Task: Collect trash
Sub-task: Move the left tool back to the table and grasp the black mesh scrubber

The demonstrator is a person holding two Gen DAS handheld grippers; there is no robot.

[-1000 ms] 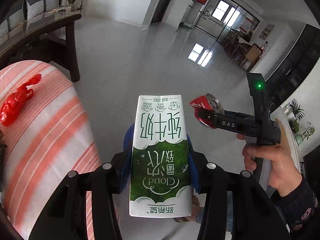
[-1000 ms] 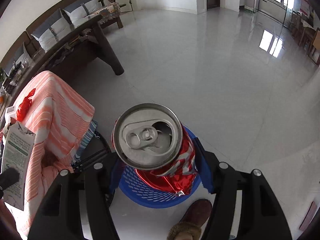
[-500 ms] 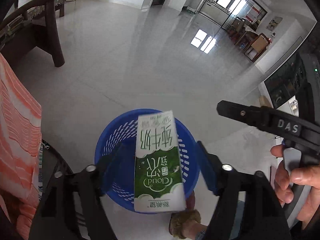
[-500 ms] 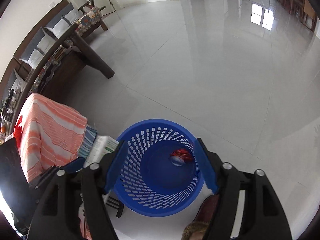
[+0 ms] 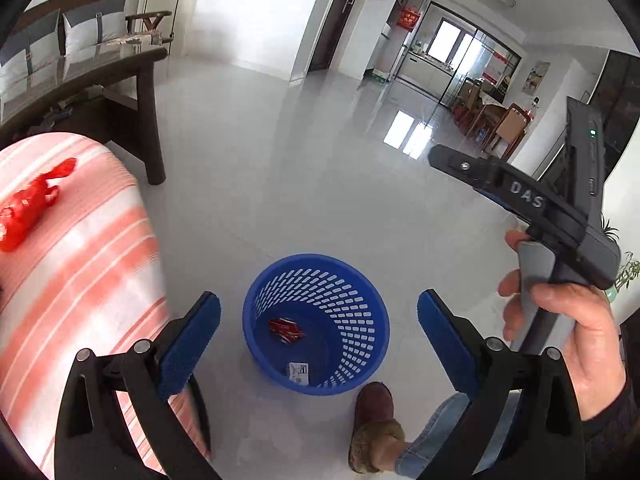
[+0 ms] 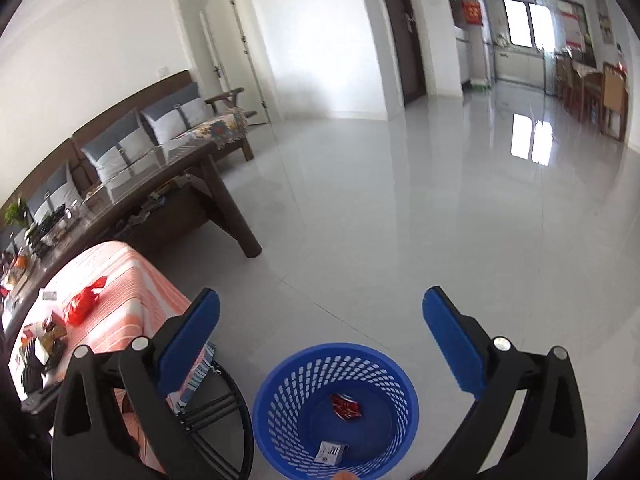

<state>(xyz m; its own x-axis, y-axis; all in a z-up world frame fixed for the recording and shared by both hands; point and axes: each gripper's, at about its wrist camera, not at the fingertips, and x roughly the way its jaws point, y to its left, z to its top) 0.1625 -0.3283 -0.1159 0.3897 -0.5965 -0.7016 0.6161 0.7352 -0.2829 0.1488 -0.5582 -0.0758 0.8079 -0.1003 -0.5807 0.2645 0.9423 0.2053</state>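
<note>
In basket (image 5: 372,320), carton (image 5: 299,372) now dropped, left claw (image 5: 318,320) empty

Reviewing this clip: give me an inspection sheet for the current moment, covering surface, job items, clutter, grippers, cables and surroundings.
Surface: glossy pale tiled floor; striped orange cloth covers a low table.
Job's things: blue basket stands on the floor, holding a crushed red can and a milk carton; a red wrapper lies on the cloth.
Clutter: assorted small items at the cloth's far end in the right wrist view, too small to name.
Grippers: left gripper open, empty; right gripper open, empty.
Cables: nothing seen.
Surroundings: sofa, dark coffee table, dining chairs.
</note>
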